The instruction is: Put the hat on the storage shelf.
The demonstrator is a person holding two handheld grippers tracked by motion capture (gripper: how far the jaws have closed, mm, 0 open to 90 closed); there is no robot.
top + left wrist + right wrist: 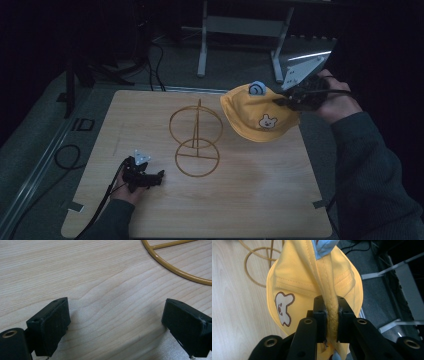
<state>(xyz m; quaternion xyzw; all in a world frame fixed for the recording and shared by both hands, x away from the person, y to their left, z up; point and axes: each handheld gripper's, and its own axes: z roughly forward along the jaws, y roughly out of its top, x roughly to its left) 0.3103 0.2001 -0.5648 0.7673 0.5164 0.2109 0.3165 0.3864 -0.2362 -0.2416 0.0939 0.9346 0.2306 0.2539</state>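
Observation:
A yellow hat (pixel 255 116) with a white bear patch and a blue ear hangs above the table's far right corner. My right gripper (pixel 295 100) is shut on a fold of its fabric; in the right gripper view the yellow hat (pixel 312 285) is pinched between the two black jaws of my right gripper (pixel 332 315). A gold wire hat stand (pixel 196 137) with a round base and an upright ring sits mid-table, left of the hat. My left gripper (pixel 159 176) rests on the wood near the front left, open and empty, its jaws (pixel 117 325) wide apart over bare tabletop.
The stand's round base (pixel 175 267) curves just beyond my left gripper. The wooden table (pixel 250 200) ends close to the right hand. Cables (pixel 65 155) lie on the floor at left, and a metal frame (pixel 240 30) stands behind the table.

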